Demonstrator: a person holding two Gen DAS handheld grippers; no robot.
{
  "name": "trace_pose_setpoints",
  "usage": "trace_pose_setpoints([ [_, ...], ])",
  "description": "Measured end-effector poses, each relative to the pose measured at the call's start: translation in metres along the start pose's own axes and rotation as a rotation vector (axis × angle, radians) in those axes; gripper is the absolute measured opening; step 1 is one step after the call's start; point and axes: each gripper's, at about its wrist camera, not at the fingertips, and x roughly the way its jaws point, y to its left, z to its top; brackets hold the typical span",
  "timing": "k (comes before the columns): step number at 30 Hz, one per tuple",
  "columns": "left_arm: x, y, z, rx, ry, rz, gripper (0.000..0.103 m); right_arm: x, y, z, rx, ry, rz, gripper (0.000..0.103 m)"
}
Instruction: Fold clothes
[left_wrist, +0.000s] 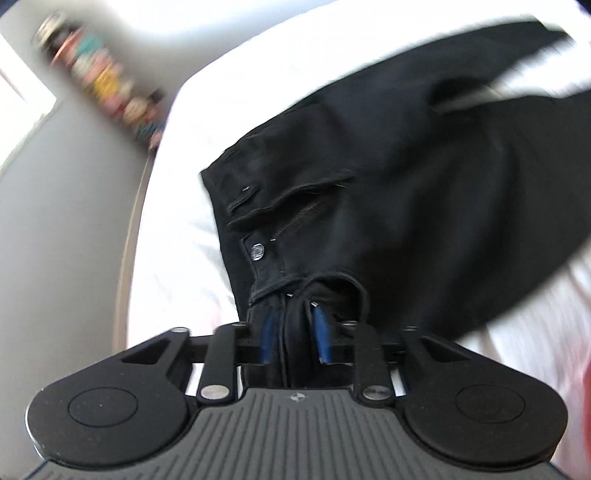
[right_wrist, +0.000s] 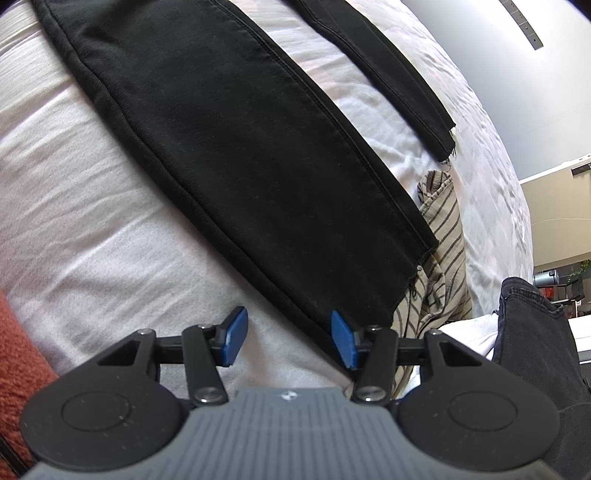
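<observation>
Left grip: the left gripper (left_wrist: 293, 328) is clamped narrow on a bunched fold of the black jeans (left_wrist: 388, 206) at the waistband, cloth filling the gap between its blue pads (left_wrist: 320, 334)
Waist end: just past that grip the metal button (left_wrist: 257, 252) and the open fly show, the waistband hanging up off the white bed (left_wrist: 177, 236) near its left edge
Right grip: the right gripper (right_wrist: 288, 338) stands about half open over the bedsheet, nothing between its pads; the outer seam of the near jeans leg (right_wrist: 236, 147) runs just beside its right pad (right_wrist: 341, 338), whether touching I cannot tell
Leg ends: near leg lies flat, its raw hem (right_wrist: 413, 273) over a striped garment (right_wrist: 443, 236) toward the bed's right edge; the far leg (right_wrist: 388, 70) lies apart from it, higher up the bed
Handling, my guess: denim is fairly heavy and stiffish, limp enough to sag, not fragile or slippery
Where to hold: waistband and hem seams are thick, so they should hold best
</observation>
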Motion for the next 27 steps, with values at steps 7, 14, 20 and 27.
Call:
trace_pose_setpoints([
  [7, 0.041, 0.01, 0.002, -0.148, 0.046, -0.081, 0.004, 0.001, 0.001, 0.001, -0.001, 0.016, 0.0, 0.055],
  [14, 0.068, -0.002, 0.001, -0.123, 0.155, -0.07, 0.0, 0.007, 0.001, 0.005, -0.012, 0.035, 0.007, 0.055],
  [20, 0.077, -0.014, 0.009, -0.126, 0.16, -0.015, 0.0, 0.008, 0.0, 0.005, 0.0, 0.04, 0.013, 0.055],
  [27, 0.027, -0.002, -0.01, -0.049, 0.094, -0.04, 0.017, 0.007, 0.0, 0.004, 0.01, 0.037, 0.008, 0.055],
])
